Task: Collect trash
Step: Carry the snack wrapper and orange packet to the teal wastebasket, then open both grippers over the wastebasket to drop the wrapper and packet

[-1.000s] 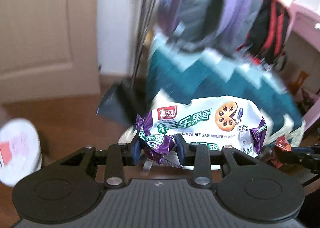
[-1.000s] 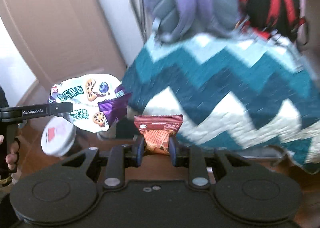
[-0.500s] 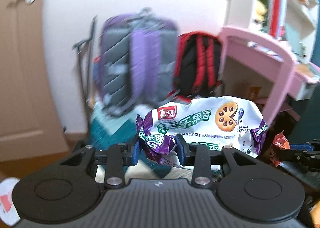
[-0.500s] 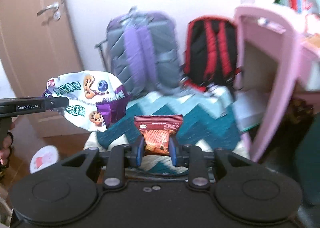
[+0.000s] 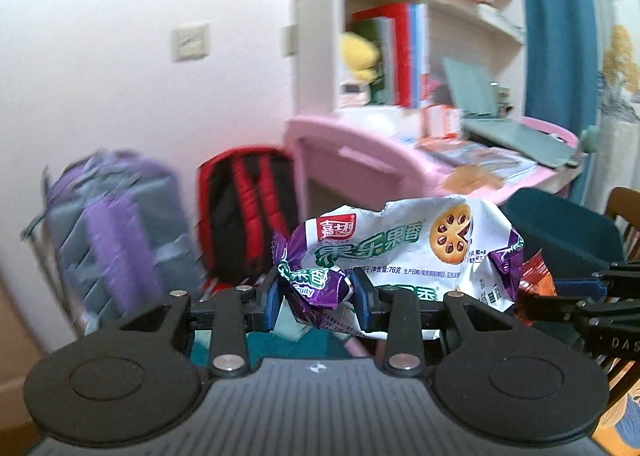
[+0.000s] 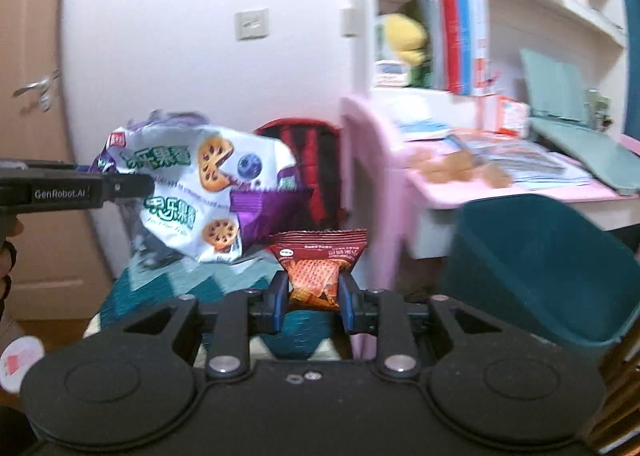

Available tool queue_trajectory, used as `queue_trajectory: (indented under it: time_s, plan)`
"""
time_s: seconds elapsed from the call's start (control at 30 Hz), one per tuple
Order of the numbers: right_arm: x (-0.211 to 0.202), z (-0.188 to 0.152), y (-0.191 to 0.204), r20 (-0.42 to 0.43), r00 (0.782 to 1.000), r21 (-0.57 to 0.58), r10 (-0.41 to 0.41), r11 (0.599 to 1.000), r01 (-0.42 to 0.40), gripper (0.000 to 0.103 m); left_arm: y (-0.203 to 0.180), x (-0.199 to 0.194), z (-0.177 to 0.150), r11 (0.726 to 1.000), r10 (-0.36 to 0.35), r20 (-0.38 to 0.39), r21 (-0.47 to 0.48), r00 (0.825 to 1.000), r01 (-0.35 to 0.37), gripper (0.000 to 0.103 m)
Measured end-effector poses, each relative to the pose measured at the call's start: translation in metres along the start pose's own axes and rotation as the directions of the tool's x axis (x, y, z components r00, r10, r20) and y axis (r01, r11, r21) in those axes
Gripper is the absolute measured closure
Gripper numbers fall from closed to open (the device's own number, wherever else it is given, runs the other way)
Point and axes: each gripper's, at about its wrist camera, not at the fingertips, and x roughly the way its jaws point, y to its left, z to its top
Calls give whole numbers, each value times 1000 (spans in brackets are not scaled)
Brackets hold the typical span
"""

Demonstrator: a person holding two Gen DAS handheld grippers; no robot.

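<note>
We find the left gripper (image 5: 316,298) jaws clamped on a biscuit wrapper (image 5: 404,252) and the right gripper (image 6: 313,298) jaws on a red snack packet (image 6: 316,276), both carried aloft; next, we judge, release over the teal bin (image 6: 540,264).

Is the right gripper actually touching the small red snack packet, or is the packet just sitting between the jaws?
Touching. In the right wrist view, both blue jaws of the right gripper press the sides of the small red snack packet, which hangs clear above the floor.
</note>
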Motion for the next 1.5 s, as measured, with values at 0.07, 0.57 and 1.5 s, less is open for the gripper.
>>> queue_trajectory:
  time_s: [0.07,0.57,1.5]
  plan:
    - [-4,4,-22,8,999,14,-31,999,31,78,-24,10,17,999,-32,12,13,999,32,68]
    - [-4,4,-159,-76,972,82,-220,971,226,78,-197,99,85,974,-89,8,208,996,85,68]
    - [12,-11,-194,-187,958,103,-217,966,239,66,-315,188,38,903,-238,-302,281,923,325,32]
